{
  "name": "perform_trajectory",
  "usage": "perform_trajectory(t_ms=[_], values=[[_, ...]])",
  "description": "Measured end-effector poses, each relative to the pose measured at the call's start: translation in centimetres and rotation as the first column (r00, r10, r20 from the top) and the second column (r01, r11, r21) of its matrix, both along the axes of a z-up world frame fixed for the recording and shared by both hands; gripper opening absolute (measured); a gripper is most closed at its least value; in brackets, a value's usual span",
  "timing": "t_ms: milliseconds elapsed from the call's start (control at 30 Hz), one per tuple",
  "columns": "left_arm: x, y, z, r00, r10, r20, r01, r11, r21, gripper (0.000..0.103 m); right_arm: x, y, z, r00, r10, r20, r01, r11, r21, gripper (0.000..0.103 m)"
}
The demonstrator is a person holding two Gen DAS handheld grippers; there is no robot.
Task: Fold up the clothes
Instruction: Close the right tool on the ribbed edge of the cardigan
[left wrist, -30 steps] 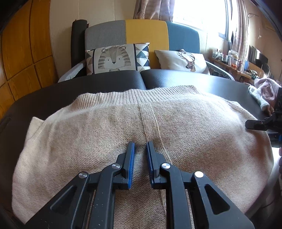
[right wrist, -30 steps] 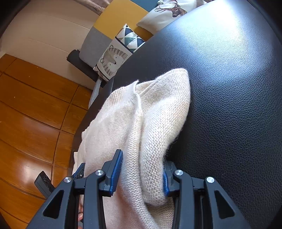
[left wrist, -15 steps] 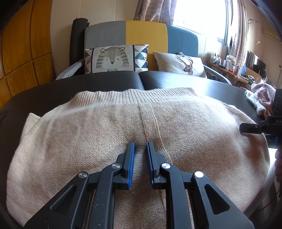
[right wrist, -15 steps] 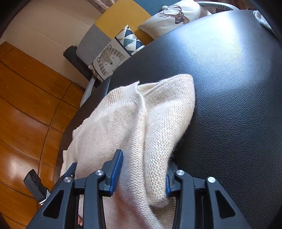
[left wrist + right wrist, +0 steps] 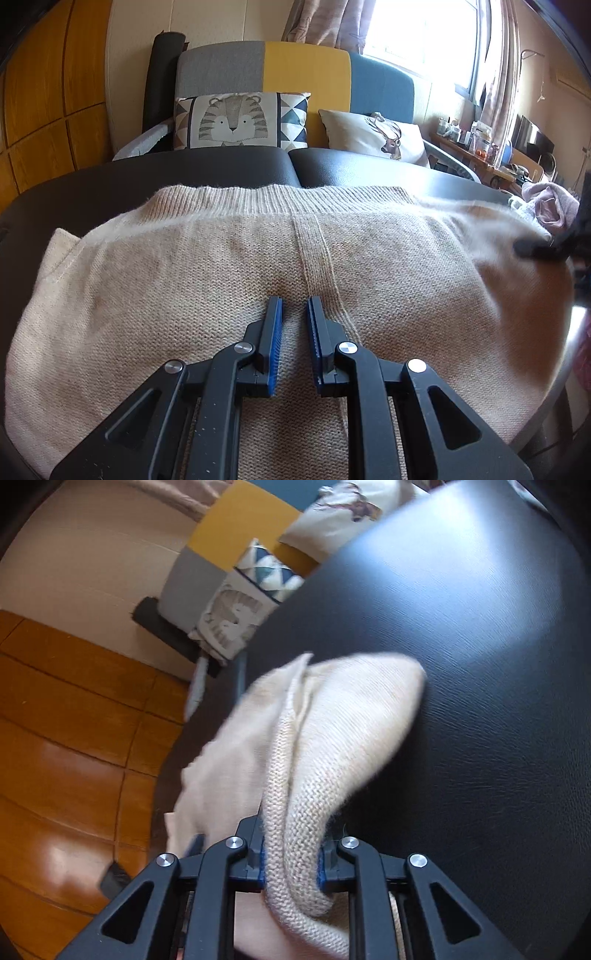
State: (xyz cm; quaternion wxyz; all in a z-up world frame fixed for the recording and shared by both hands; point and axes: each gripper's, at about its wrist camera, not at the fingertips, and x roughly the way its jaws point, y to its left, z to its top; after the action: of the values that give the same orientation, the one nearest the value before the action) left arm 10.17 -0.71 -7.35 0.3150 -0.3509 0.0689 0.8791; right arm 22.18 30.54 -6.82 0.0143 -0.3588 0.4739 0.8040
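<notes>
Only right-wrist view: sweater (image 5: pixel 332 738) between right gripper (image 5: pixel 291 860) fingers.

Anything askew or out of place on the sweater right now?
Nothing looks damaged. The beige sweater lies mostly flat on the black table, but one edge is bunched and lifted where the right gripper has just closed on it. The left gripper sits nearly closed on the knit.

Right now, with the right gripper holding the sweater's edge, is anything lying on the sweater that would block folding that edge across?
Nothing visible blocks it. The right gripper has just closed on the beige sweater, whose top is bare except for the left gripper, nearly closed, low over the centre seam. The pink clothes lie beyond its far edge.
</notes>
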Motion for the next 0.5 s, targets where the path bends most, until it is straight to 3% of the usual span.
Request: perform_trajectory(t_ms=[333,500], values=[[-0.2,-0.6,-0.1,1.000,-0.010,0.013,0.010,1.000,0.028,0.015,-1.6,-3.5,6.4,0.993,0.049,-0.108,-0.054,0.998,-0.043,0.017],[-0.2,-0.8,0.0,1.000,-0.016,0.024,0.014,0.999,0.050,0.015,-2.6,-5.3,8.4,0.991,0.071,-0.117,-0.075,0.997,-0.034,0.017]])
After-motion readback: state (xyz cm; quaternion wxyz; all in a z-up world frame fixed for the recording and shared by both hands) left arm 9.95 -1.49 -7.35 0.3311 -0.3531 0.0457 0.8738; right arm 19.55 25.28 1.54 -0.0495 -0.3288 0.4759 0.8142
